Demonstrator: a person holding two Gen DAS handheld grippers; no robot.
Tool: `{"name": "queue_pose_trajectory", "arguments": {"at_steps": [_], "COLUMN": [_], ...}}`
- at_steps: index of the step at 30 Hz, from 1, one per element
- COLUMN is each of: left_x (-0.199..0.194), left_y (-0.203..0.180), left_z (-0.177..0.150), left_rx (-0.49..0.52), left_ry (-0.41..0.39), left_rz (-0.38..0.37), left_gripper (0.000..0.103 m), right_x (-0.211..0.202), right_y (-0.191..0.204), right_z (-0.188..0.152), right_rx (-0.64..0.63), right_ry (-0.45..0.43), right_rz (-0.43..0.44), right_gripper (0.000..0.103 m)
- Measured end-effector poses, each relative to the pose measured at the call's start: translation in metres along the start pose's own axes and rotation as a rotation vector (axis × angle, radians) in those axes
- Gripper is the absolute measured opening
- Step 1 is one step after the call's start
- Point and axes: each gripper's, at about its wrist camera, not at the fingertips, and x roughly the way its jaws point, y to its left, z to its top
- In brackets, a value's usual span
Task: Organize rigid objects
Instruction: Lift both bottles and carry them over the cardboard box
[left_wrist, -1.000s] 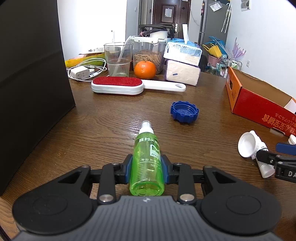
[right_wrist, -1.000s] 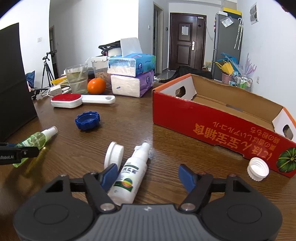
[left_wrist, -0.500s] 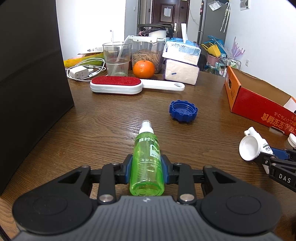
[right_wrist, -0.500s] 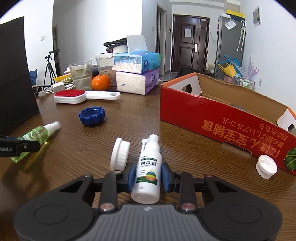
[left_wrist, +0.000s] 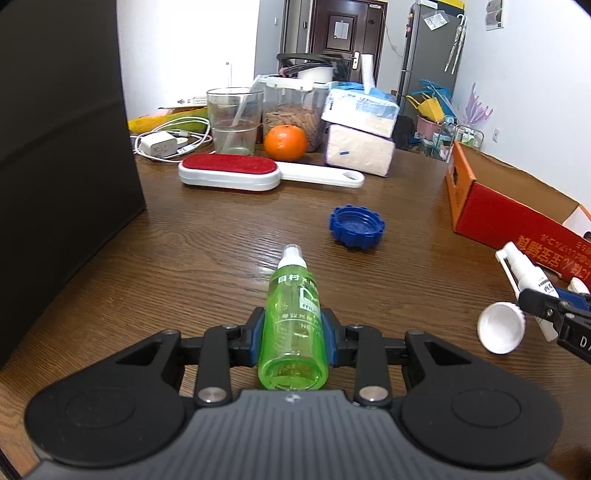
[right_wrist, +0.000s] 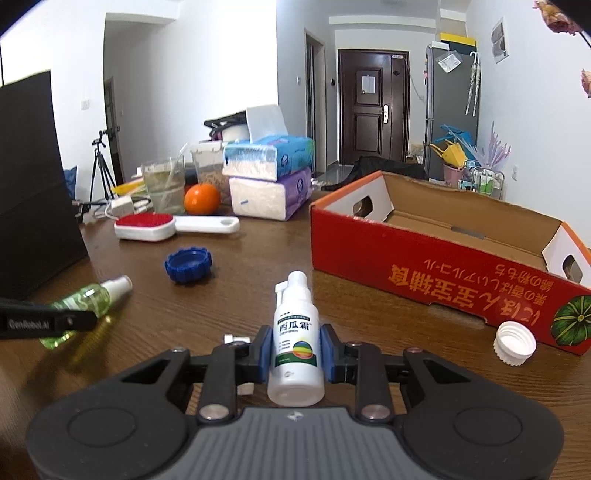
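Observation:
My left gripper (left_wrist: 293, 334) is shut on a green spray bottle (left_wrist: 294, 325) that points away over the brown table (left_wrist: 207, 258). My right gripper (right_wrist: 296, 349) is shut on a white spray bottle (right_wrist: 296, 339), lifted a little off the table with its nozzle forward. From the right wrist view the green spray bottle (right_wrist: 86, 304) shows at the left in the left gripper's finger (right_wrist: 44, 323). In the left wrist view the white spray bottle (left_wrist: 526, 275) shows at the right edge. The open red cardboard box (right_wrist: 443, 251) stands just right of the white bottle.
A blue lid (left_wrist: 356, 226), a white cap (left_wrist: 500, 326) and a second white cap (right_wrist: 514, 343) lie loose on the table. A red lint brush (left_wrist: 240, 171), a glass (left_wrist: 232, 120), an orange (left_wrist: 285, 142) and tissue packs (left_wrist: 358, 129) stand at the back. A black box (left_wrist: 62, 147) walls the left.
My right gripper closed on the white spray bottle and raised it off the table, leaving the white cap behind. The left gripper with the green bottle kept still.

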Motion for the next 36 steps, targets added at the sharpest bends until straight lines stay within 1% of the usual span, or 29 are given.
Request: {"name": "queue_pose_trajectory", "arguments": {"at_steps": [7,12,16,25,29,36], "left_x": [-0.005,-0.012,-0.02,-0.034,-0.035,-0.04], "left_y": [-0.022,-0.044,-0.064,-0.105,-0.126,-0.169], "left_z": [-0.001,-0.002,0.002,0.03,0.045,0.067], "left_rx": [-0.014,0.007,0.02,0.043,0.058,0.125], "left_ry": [0.0,-0.007,-0.02,-0.072,-0.076,-0.104], "left_rz": [-0.021,-0.056,-0.068,-0.084,-0.118,-0.144], "left_gripper": [0.032,0.032,0.032,0.032,0.032,0.032], "right_x": [-0.017,-0.032,-0.045,-0.056,-0.059,-0.055], "right_y": [-0.013,-0.026,-0.036,-0.067,-0.088,-0.129], "right_z": [0.008,0.016,0.024,0.036,0.042,0.047], "right_rx": [0.034,0.057,0.071,0.131,0.169,0.248], "right_ry": [-0.058,-0.107,-0.148,-0.175,-0.192,-0.205], "right_rz": [-0.003,0.001,0.004,0.001,-0.01,-0.029], "right_gripper": [0.026,0.026,0.026,0.026,0.026,0.026]}}
